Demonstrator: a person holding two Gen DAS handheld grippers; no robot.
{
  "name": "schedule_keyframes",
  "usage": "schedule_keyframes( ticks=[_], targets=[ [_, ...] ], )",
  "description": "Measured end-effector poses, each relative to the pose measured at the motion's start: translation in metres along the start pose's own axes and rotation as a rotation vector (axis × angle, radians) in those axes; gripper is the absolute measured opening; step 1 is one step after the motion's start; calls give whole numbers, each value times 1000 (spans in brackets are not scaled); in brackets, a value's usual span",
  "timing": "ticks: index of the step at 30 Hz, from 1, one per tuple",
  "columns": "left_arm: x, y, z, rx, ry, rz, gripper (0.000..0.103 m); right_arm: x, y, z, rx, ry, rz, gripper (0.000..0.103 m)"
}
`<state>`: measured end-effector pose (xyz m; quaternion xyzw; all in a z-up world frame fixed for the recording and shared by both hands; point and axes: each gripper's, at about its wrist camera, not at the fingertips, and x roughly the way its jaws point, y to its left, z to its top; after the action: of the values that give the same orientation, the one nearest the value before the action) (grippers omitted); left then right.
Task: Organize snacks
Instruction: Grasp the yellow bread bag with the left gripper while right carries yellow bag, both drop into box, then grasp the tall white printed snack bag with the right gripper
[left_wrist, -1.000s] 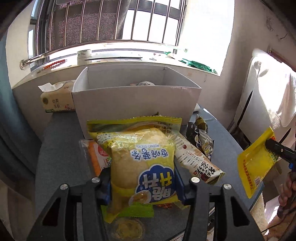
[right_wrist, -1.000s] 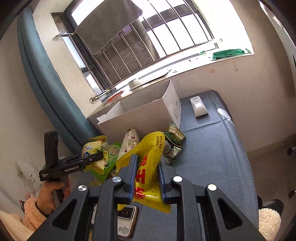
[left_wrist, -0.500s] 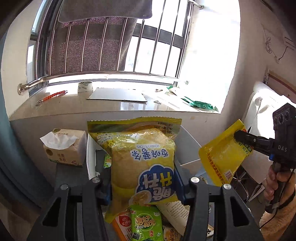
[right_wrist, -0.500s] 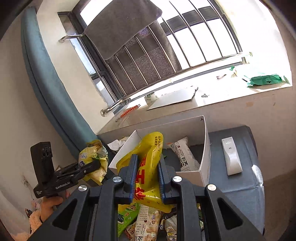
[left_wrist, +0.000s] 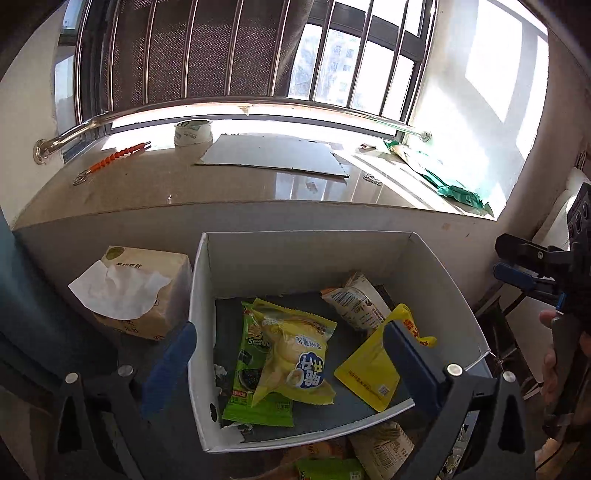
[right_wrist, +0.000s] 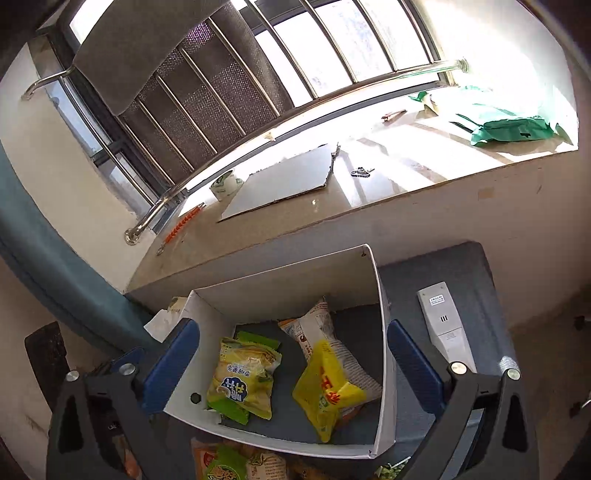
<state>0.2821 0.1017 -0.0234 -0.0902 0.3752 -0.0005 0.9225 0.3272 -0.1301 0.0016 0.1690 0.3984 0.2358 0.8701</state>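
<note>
Both grippers — left gripper (left_wrist: 291, 354) and right gripper (right_wrist: 295, 365) — are opening, nothing between them, over the white cardboard box (left_wrist: 295, 254); yellow potato-stick bag (left_wrist: 295, 354) at 9 o'clock of the yellow flat pouch (left_wrist: 369, 373).

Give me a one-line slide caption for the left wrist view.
Left gripper opening above the white box, where the yellow chip bag and yellow pouch lie among other snacks.

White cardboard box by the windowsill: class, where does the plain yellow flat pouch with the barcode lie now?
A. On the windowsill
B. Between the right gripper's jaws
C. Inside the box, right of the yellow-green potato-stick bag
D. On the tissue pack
C: the plain yellow flat pouch lies on the floor of the white cardboard box, right of the yellow-green potato-stick bag, with no jaws touching it.
</note>
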Motion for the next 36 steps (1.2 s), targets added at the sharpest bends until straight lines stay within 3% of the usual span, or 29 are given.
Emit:
schedule_keyframes(
  ticks=[5, 10, 16, 19, 23, 28, 31, 36],
  targets=[
    [-25, 7, -4, 2, -51, 10, 103, -20, 3, -5, -57, -57, -25, 103],
    [-63, 3, -15, 20, -111, -4, 103, -52, 11, -16, -110, -118, 5, 103],
    [-112, -13, -40, 94, -187, -13, 103, -97, 20, -55, -181, -178, 36, 103],
    [-132, -21, -59, 115, -231, 17, 103, -116, 19, -81, -196, -191, 55, 103],
    [-146, -25, -88, 80, -236, -27, 103, -134, 16, -116, -214, -195, 45, 103],
    [-152, -35, -130, 110, -231, 2, 103, -150, 2, -162, -152, -192, 50, 103],
    [-151, -32, -155, 49, -198, -24, 103, -155, -5, -190, -117, -192, 40, 103],
    [-151, -37, -188, 26, -167, -19, 103, -148, -8, -229, -100, -102, 35, 103]
  ],
)
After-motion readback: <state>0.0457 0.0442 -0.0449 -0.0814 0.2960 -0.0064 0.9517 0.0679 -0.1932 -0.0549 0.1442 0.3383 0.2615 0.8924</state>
